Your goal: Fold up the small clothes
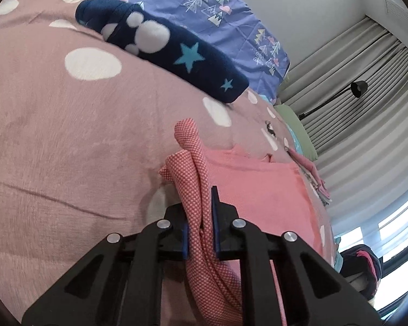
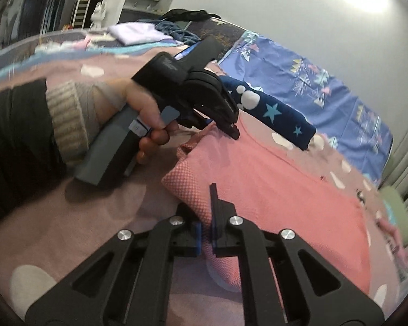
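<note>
A small pink garment (image 1: 261,190) with a white-dotted lining lies on a mauve bedspread (image 1: 81,141) with white spots. My left gripper (image 1: 201,217) is shut on a bunched fold of the pink garment, which rises between its fingers. In the right wrist view the pink garment (image 2: 272,190) spreads to the right, and my right gripper (image 2: 205,217) is shut on its near dotted edge. The left gripper (image 2: 232,131), held in a hand, pinches the garment's far corner there.
A navy fleece piece with stars and white dots (image 1: 166,51) lies behind the garment, also in the right wrist view (image 2: 272,111). A blue patterned sheet (image 1: 217,21) lies beyond it. Folded clothes (image 2: 136,34) sit far back. Grey curtains (image 1: 367,87) and a lamp (image 1: 357,88) stand at right.
</note>
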Demonstrator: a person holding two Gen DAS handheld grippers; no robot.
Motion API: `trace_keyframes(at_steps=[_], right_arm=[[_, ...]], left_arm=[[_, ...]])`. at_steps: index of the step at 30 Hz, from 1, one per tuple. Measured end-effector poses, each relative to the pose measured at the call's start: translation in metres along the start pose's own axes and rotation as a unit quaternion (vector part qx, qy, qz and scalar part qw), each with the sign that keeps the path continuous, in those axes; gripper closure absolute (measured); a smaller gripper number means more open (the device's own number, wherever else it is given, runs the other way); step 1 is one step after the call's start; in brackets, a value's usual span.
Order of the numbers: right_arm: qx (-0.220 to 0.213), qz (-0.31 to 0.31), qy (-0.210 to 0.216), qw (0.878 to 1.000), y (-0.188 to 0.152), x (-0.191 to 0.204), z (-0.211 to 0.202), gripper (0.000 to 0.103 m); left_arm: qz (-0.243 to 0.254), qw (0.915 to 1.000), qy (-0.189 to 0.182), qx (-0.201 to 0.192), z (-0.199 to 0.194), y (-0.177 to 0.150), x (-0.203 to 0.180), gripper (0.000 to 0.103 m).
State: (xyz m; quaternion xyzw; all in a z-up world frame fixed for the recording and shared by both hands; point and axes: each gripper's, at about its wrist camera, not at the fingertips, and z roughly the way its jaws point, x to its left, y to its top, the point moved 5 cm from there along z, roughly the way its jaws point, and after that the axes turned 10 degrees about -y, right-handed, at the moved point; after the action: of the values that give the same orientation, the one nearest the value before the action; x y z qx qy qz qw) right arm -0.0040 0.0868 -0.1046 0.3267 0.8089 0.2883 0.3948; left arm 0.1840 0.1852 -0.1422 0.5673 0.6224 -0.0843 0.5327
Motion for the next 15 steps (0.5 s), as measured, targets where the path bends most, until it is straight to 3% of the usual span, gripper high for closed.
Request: trace_keyframes(at_steps=[8, 11, 15], right_arm=[[-0.013, 0.088, 0.034, 0.995, 0.005, -0.044, -0.020, 0.098], [-0.026, 0.135, 0.058, 0.989, 0.000, -0.068, -0.031, 0.098], [-0.033, 0.217, 0.107, 0.970, -0.011, -0.109, -0.041, 0.098]], left_arm=[[0.034, 0.9993, 0.010, -0.011, -0.002, 0.017, -0.049, 0.092], [0.044, 0.9988, 0.018, -0.009, 0.003, 0.023, -0.070, 0.092], [0.057, 0.9977, 0.038, -0.005, 0.017, 0.030, -0.096, 0.092]])
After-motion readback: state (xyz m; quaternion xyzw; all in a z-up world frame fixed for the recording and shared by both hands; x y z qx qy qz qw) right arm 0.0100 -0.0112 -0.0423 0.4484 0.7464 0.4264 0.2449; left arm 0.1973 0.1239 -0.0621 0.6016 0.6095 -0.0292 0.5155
